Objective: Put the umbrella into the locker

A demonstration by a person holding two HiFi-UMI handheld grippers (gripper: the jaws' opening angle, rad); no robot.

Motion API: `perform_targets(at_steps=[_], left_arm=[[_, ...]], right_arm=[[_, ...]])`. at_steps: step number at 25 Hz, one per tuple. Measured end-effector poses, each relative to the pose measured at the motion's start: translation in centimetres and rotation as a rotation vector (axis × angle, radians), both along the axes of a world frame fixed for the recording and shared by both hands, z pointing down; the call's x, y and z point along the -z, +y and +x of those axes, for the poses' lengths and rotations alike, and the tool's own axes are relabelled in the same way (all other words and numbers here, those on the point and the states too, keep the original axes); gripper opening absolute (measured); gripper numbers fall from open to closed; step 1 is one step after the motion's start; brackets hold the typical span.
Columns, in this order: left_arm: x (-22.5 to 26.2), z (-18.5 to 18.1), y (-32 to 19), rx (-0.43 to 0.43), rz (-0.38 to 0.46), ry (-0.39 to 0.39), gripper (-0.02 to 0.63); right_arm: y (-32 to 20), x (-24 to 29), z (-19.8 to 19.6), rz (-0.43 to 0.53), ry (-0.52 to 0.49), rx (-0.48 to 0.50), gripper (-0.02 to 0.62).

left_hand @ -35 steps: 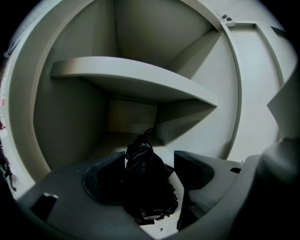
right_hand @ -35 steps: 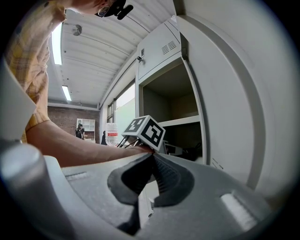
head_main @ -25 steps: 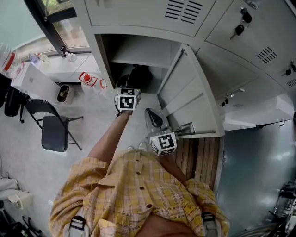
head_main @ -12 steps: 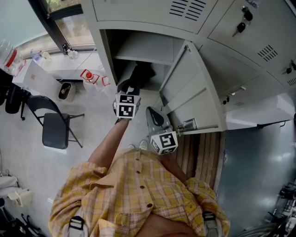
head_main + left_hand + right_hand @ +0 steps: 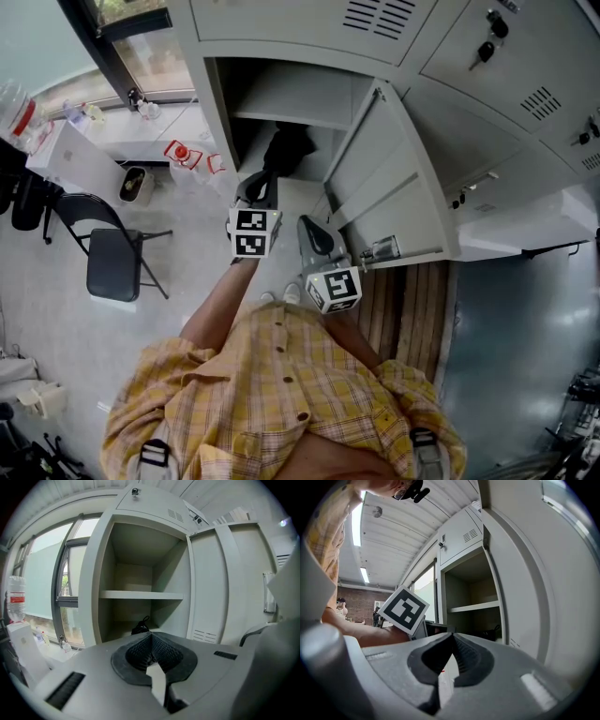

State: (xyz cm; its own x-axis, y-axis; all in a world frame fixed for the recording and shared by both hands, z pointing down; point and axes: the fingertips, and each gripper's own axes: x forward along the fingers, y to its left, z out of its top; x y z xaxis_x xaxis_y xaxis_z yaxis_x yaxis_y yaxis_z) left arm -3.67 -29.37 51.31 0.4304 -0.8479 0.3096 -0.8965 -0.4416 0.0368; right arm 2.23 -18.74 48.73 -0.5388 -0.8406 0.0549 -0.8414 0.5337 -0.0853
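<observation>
The black folded umbrella (image 5: 287, 147) lies on the floor of the open grey locker (image 5: 292, 96), under its shelf; it also shows as a dark shape in the left gripper view (image 5: 139, 628) and the right gripper view (image 5: 495, 632). My left gripper (image 5: 262, 181) is just outside the locker opening. Its jaws have just been closing and now meet with nothing between them (image 5: 151, 635). My right gripper (image 5: 306, 228) sits lower, beside the open locker door (image 5: 384, 178), shut and empty (image 5: 452, 637).
The door swings out to the right of the opening. Further lockers with keys (image 5: 487, 58) stand at right. A folding chair (image 5: 112, 264) and a low table with a white box (image 5: 77, 161) are at left. Wooden slats (image 5: 405, 309) cover the floor by the door.
My left gripper has drawn back out of the locker toward me, and its jaws have gone from open to shut. The umbrella stays inside. The right gripper has not moved.
</observation>
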Motion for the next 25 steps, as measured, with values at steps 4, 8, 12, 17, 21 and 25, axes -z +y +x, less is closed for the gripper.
perform_targets(at_steps=[4, 8, 12, 17, 21, 25], left_arm=[[0.3, 0.1, 1.5, -0.017, 0.024, 0.005, 0.005], [0.7, 0.1, 3.0, -0.037, 0.087, -0.037, 0.003], [0.6, -0.3, 4.1, -0.033, 0.106, -0.061, 0.005], [0.5, -0.7, 5.2, -0.022, 0.1, -0.029, 0.005], [0.4, -0.8, 6.0, -0.027, 0.116, -0.017, 0.003], [0.1, -0.5, 6.7, -0.049, 0.137, -0.025, 0.005]], right_arm=[[0.1, 0.2, 0.2, 0.001, 0.006, -0.012, -0.003], [0.2, 0.2, 0.3, 0.0, 0.002, -0.013, -0.003], [0.3, 0.2, 0.4, 0.003, 0.0, -0.017, -0.003], [0.4, 0.3, 0.6, 0.003, -0.004, -0.018, -0.003], [0.5, 0.0, 0.5, -0.001, -0.001, -0.012, -0.003], [0.4, -0.6, 0.5, -0.003, 0.006, -0.012, -0.003]])
